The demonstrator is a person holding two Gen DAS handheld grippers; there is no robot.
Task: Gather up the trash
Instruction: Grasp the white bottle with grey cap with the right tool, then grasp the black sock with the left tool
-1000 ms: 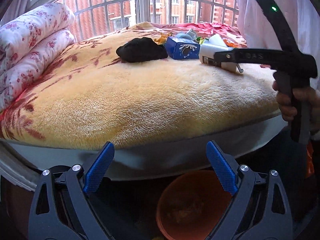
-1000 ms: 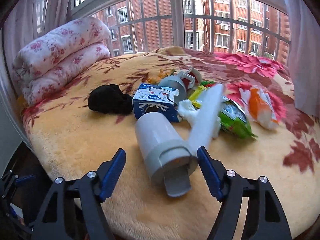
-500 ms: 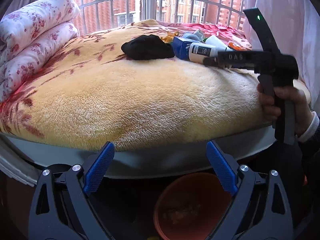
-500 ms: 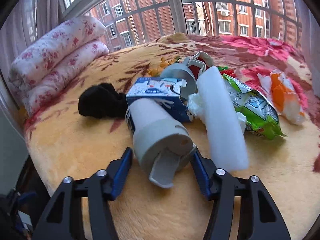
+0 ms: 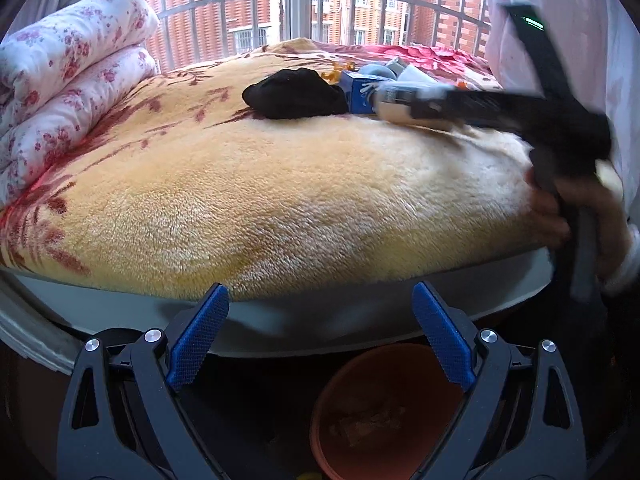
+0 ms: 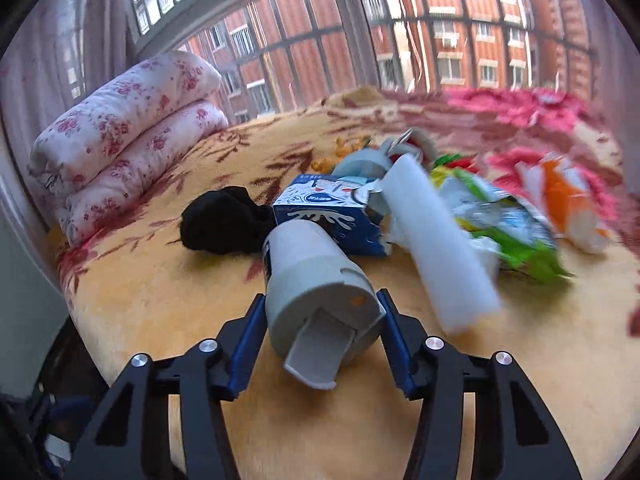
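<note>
The right claw pinches a smooth cylindrical bottle with a white body and a pale grey flip cap, its blue ribbed pads pressed against both sides of the cap end, whose hinged lid hangs open toward the camera. The bottle lies at the near edge of the trash pile on the bed, which is covered by a plush, deep-pile yellow blanket with a red floral print. Just behind the bottle sits a torn blue-and-white milk carton, boxy and crumpled at one corner, and beside that to the left a soft black cloth lump. A long white foam block, rectangular and matte, slants across the pile to the right of the bottle; past it lies a glossy green snack wrapper and a crinkled orange-and-white wrapper, both blurred. A rolled floral quilt is stacked at the left end of the bed. The left claw hangs below the bed's edge with its blue textured pads spread wide and nothing between them, above a round terracotta-coloured bin holding some scraps. From that view the right claw appears blurred over the blanket, the person's hand wrapped round its handle.
</note>
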